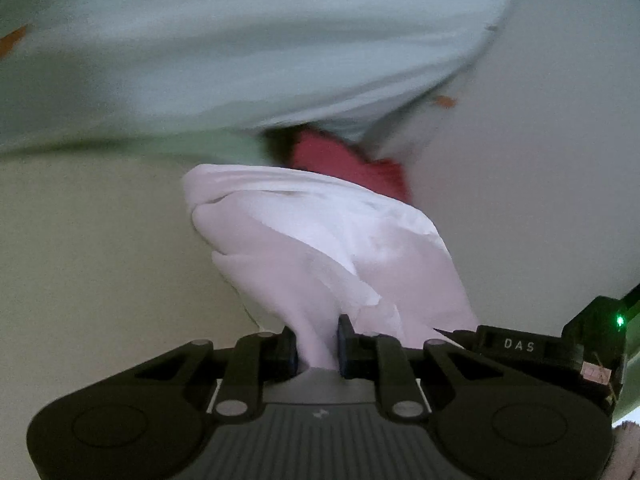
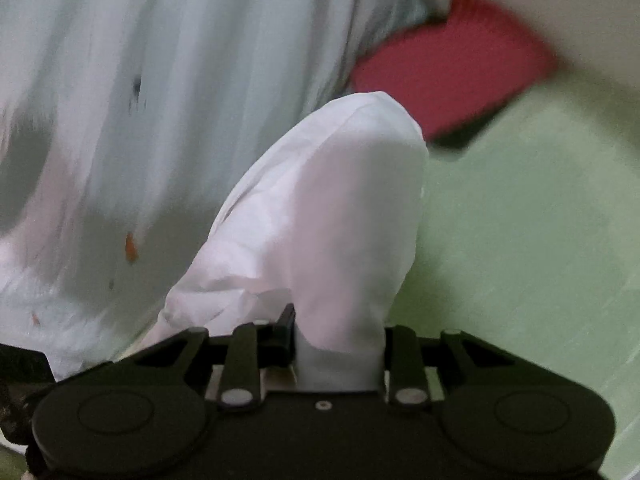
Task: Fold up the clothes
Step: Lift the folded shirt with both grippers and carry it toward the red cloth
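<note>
The white garment [image 1: 320,240] is pinched at two places and hangs bunched and creased from both grippers, lifted clear of the pale green surface [image 2: 520,240]. In the left wrist view it rises as a twisted wad from between the fingers toward the middle of the scene; in the right wrist view a smoother lobe of the same cloth stands up from the fingers and drapes off to the left.

As a judgement, the fold has hardly begun: no flat panel, straight edge or finished crease shows, so the piece has yet to be spread out, squared and folded over. Beyond it, farther off, lies a pale blue cloth with small orange marks [image 1: 240,60], and a red folded item [image 2: 452,68] sits partly tucked under that cloth's edge. Both are badly blurred, so whether they are folded clothes or bedding I cannot say.

The left gripper [image 1: 316,344] has its jaws drawn narrow, clamped on a thin neck of the white fabric. The right gripper [image 2: 340,344] is closed on a thicker bundle, its jaws a little wider. Both point forward and downward over the surface.
</note>
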Demonstrator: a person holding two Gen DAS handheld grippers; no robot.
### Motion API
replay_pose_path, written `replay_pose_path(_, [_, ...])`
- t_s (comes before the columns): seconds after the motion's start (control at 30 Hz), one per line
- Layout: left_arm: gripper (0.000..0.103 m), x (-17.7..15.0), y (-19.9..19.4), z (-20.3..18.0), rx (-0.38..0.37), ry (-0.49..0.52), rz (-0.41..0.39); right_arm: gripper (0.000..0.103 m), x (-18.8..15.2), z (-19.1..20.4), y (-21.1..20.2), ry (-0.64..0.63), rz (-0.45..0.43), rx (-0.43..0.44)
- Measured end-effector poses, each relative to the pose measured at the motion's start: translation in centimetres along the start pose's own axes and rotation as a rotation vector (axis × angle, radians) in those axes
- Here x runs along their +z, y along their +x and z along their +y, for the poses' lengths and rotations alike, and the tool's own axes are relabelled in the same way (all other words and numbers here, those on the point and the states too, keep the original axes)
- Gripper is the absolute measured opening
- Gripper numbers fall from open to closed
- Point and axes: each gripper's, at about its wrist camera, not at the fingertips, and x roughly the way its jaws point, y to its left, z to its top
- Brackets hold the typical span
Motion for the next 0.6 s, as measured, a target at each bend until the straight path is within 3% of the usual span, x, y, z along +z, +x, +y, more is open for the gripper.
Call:
replay_pose_path(0.27, [0.020,9.9,11.9,-6.2,-0.096,0.025,-0.102,0.028,15.4,-2.9,-1.0,-0.141,-0.145,-0.078])
replay_pose_path(0.37, [0.021,13.4,16.9,-7.5,-0.063,0.001,-0.125,0.029,20.9,-3.1,0.8,-0.222,-0.187,-0.146])
replay_pose_path(0.47, [0.021,15.8,22.1,-8.1,-0.017,-0.013,-0.096,0.031,25.5,-3.5,4.0,-0.314,-0.215,-0.239])
replay_pose_path(0.6, [0.021,15.9,28.5,-6.8,0.063,-0.051,-0.017,0.037,27.8,-6.8,10.7,-0.351,-0.186,-0.346])
